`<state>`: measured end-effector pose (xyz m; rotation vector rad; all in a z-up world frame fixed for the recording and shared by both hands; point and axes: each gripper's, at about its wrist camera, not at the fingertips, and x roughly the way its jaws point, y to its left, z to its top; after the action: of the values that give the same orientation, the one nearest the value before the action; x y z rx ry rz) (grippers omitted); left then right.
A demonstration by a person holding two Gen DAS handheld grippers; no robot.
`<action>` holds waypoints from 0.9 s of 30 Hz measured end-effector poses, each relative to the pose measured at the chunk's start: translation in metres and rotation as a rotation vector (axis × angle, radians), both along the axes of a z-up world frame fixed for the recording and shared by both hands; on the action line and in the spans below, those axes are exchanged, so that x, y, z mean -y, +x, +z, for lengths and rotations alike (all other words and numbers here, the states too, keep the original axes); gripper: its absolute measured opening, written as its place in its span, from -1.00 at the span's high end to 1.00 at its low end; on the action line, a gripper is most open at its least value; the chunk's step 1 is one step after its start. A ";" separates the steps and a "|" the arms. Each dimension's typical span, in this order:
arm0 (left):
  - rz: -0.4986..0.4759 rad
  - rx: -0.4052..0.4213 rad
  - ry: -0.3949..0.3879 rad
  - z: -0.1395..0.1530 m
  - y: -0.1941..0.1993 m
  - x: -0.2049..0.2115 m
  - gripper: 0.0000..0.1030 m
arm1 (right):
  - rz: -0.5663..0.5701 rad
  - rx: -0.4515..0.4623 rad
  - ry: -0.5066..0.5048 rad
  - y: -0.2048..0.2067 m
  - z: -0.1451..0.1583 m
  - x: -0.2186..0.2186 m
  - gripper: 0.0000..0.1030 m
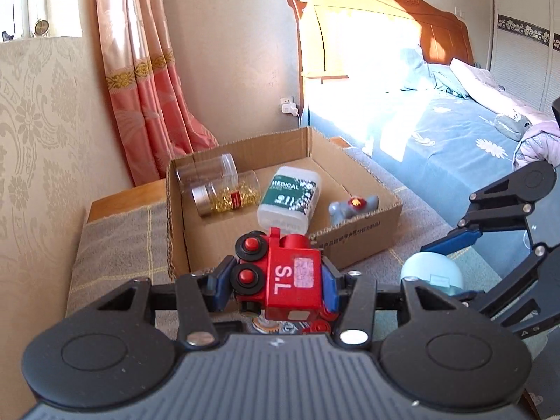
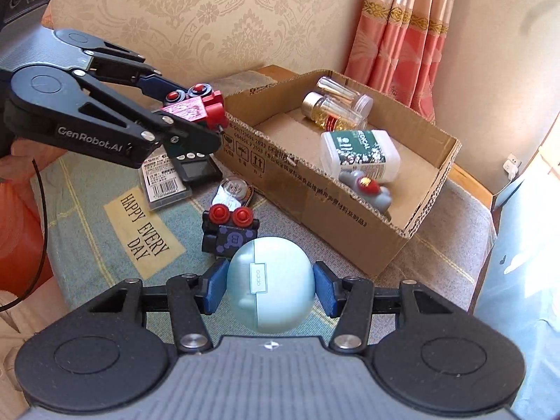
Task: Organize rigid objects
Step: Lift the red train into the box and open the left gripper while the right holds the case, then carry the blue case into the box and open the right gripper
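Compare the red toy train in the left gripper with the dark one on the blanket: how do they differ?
The red toy train is red-bodied and marked S.L; the dark toy train is black with a B on purple hexagons. The red one is clamped in the left gripper and lifted, turned on its side; the dark one rests free on the blanket. Both have black wheels with red hubs, and neither is in the cardboard box.
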<state>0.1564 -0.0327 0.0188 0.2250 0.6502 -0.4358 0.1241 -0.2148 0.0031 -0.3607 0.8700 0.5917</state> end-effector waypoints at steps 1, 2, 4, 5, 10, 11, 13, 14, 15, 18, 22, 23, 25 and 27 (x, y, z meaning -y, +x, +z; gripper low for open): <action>0.007 0.008 0.009 0.003 0.008 0.002 0.06 | -0.001 0.015 0.003 0.001 0.006 0.001 -0.12; 0.011 0.018 0.017 0.005 0.017 0.004 0.06 | -0.002 0.027 0.003 0.003 0.011 0.001 -0.12; 0.021 0.030 0.028 0.007 0.034 0.007 0.06 | -0.004 0.049 0.003 0.008 0.019 0.002 -0.12; 0.029 0.024 0.035 0.006 0.043 0.009 0.06 | -0.006 0.056 0.004 0.010 0.021 0.002 -0.12; 0.080 0.018 0.052 -0.011 0.077 0.009 -0.02 | -0.021 0.074 0.003 0.021 0.029 0.002 -0.12; 0.082 0.025 0.062 -0.015 0.080 0.009 -0.30 | -0.023 0.073 0.005 0.024 0.029 0.002 -0.12; 0.120 0.039 0.064 -0.019 0.080 0.006 -0.87 | -0.029 0.074 0.005 0.027 0.030 0.002 -0.12; 0.129 0.054 0.044 -0.019 0.077 0.003 -0.95 | -0.031 0.075 0.006 0.029 0.031 0.002 -0.12; 0.131 0.054 0.026 -0.020 0.073 -0.001 -0.95 | -0.035 0.074 0.010 0.031 0.031 0.002 -0.12; 0.141 0.011 -0.015 -0.020 0.060 -0.010 -0.95 | -0.042 0.070 0.015 0.038 0.034 0.002 -0.12; 0.143 -0.006 -0.041 -0.023 0.031 -0.017 -0.95 | -0.056 0.071 0.021 0.048 0.038 0.001 -0.12; 0.139 -0.004 -0.038 -0.024 0.023 -0.017 -0.95 | -0.058 0.071 0.022 0.051 0.039 -0.001 -0.12; 0.134 -0.002 -0.045 -0.027 0.009 -0.018 -0.95 | -0.061 0.074 0.021 0.058 0.041 -0.004 -0.12; 0.130 -0.009 -0.055 -0.028 -0.001 -0.021 -0.95 | -0.059 0.073 0.022 0.065 0.042 -0.009 -0.12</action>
<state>0.1555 -0.0120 -0.0088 0.1276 0.6564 -0.3298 0.1890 -0.2061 0.0455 -0.3340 0.8009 0.5299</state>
